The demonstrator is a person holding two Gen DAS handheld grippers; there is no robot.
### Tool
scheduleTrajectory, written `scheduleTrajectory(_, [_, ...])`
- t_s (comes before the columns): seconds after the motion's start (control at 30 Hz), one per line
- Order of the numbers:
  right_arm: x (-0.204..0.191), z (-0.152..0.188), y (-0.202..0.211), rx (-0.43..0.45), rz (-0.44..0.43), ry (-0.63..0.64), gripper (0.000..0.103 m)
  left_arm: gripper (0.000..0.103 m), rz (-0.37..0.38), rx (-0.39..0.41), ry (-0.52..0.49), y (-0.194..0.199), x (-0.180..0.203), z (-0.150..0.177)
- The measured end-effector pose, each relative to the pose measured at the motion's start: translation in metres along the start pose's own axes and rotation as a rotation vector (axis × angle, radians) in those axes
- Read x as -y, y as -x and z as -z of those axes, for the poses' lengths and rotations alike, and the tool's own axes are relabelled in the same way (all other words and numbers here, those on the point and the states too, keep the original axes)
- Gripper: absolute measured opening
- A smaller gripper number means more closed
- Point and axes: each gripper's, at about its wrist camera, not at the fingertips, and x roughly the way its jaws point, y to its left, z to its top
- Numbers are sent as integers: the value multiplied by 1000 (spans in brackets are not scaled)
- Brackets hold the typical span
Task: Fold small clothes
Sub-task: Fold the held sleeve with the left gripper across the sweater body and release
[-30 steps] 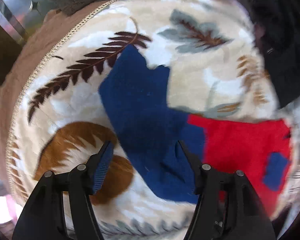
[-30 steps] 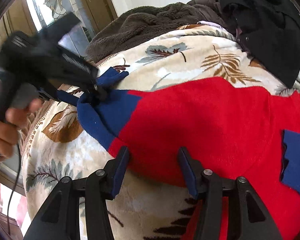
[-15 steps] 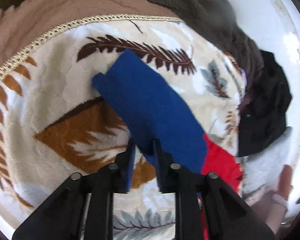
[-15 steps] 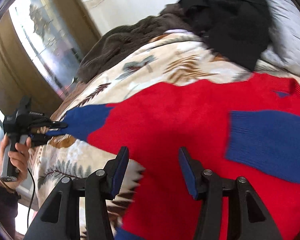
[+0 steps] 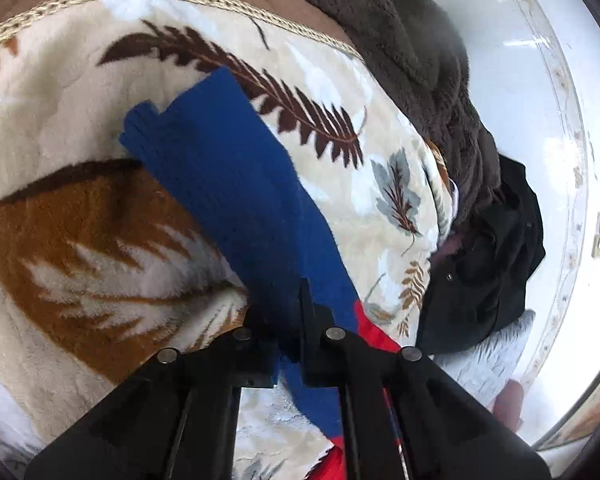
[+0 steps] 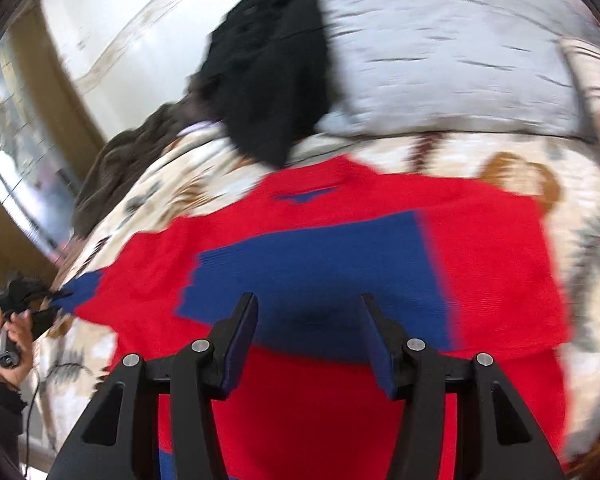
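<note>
A small red sweater [image 6: 496, 248] with blue sleeves lies on a leaf-patterned blanket [image 5: 60, 240]. In the left wrist view my left gripper [image 5: 286, 320] is shut on the blue left sleeve [image 5: 228, 176], which stretches out flat ahead of it. In the right wrist view the other blue sleeve [image 6: 320, 272] lies folded across the red body. My right gripper [image 6: 308, 332] is open and empty just above it. The left gripper [image 6: 32, 300] also shows far left there, holding the sleeve end.
A black garment [image 6: 268, 68] and a dark brown fleece [image 5: 412, 60] are piled at the blanket's far side. A grey-white pillow [image 6: 440, 52] lies behind the sweater. A white wall [image 5: 540, 80] stands beyond.
My left gripper closed on the blue sleeve and pulled it out straight. My right gripper swung right over the sweater's body, where the other sleeve now lies folded across it.
</note>
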Motion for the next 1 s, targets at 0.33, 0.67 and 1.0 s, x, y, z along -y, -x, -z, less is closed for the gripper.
scheduleTrajectory(0.33, [99,4,11,44,123,-171,55,4,65,15,-145,20,63,45])
scheduleTrajectory(0.67, [103,19,-4,50,119,-148,63,4,140,-93,-314,-5,147,122])
scheduleTrajectory(1.0, [115,25,2,89,35,-208,63,4,126,-219,-439,-60,202,223])
